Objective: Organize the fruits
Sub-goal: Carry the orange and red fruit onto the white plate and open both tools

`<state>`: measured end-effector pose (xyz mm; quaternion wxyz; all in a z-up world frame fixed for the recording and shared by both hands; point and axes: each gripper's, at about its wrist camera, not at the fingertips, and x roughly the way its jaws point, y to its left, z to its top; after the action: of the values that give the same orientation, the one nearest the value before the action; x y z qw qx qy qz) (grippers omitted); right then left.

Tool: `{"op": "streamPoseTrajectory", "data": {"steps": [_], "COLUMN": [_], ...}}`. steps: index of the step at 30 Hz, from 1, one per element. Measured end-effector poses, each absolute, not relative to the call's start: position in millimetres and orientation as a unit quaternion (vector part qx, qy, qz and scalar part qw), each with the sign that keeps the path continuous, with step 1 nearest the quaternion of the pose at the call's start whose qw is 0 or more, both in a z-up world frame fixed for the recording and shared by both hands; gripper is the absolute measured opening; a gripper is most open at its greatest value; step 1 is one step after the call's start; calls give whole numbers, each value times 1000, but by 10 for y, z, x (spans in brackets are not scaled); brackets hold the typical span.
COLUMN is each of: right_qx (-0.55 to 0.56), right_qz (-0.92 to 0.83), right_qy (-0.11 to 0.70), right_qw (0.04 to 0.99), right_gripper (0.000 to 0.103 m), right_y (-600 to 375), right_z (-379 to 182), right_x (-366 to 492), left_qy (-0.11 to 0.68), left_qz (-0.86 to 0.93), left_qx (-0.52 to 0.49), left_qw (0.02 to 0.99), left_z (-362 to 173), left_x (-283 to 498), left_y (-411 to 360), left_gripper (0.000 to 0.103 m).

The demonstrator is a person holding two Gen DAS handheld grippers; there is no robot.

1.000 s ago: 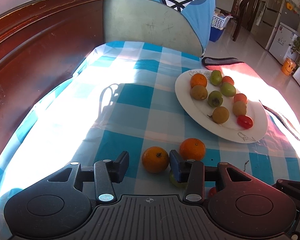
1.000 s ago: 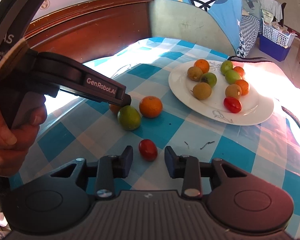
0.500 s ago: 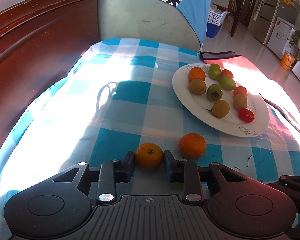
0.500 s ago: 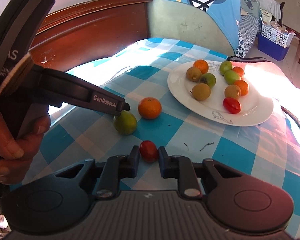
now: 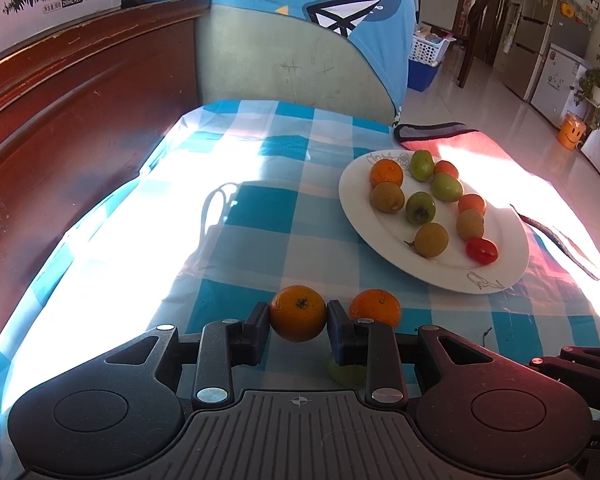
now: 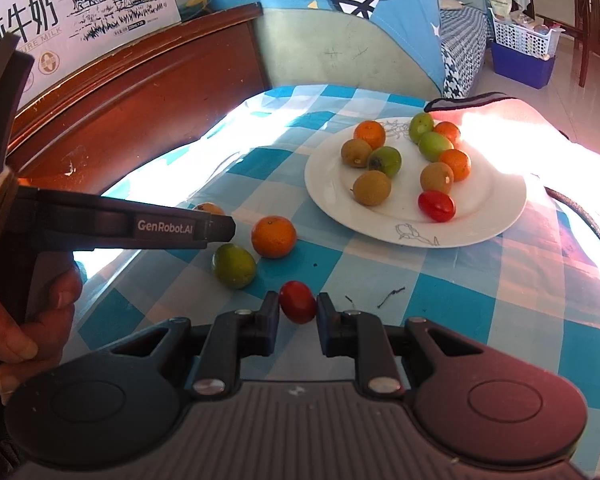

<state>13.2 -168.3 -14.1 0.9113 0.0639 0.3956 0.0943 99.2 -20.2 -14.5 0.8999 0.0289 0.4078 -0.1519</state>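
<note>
My left gripper (image 5: 298,316) is shut on an orange (image 5: 297,313) and holds it just above the checked cloth. A second orange (image 5: 375,307) and a green fruit (image 5: 346,372) lie beside its right finger. My right gripper (image 6: 298,308) is shut on a red cherry tomato (image 6: 297,302). The left gripper's body (image 6: 140,229) shows in the right wrist view, with the held orange (image 6: 209,209) peeking behind it. The loose orange (image 6: 274,237) and green fruit (image 6: 234,266) lie near it. A white plate (image 5: 512,240), also in the right wrist view (image 6: 496,196), holds several fruits.
The blue checked tablecloth (image 5: 256,208) covers the table. A dark wooden headboard (image 5: 80,120) runs along the left. A chair back (image 5: 284,68) with a blue cloth stands at the far end. A red mat (image 5: 452,138) lies behind the plate.
Both grippers have closed: the left on the orange, the right on the red cherry tomato. Both fruits now sit a little higher between the fingers.
</note>
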Motion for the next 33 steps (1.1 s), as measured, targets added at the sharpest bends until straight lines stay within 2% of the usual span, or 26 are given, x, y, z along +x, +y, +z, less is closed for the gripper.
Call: {"op": "streamPoseTrajectory", "data": {"steps": [17,33], "right_qx": [96,154], "right_qz": [76,47], "right_qy": [340,345], "right_qw": [932,925], "right_gripper": [20,20], "right_y": [-2008,-2614], "right_z": [320,442], "right_x": [191,749], "left_qy": [367,367], "left_qz": [-173,-199], "left_qx": [17,9], "left_qw": [914,909], "left_z": [141,151], "left_x": [988,1253], "left_y": [-320,-666], "left_gripper": [28,28]}}
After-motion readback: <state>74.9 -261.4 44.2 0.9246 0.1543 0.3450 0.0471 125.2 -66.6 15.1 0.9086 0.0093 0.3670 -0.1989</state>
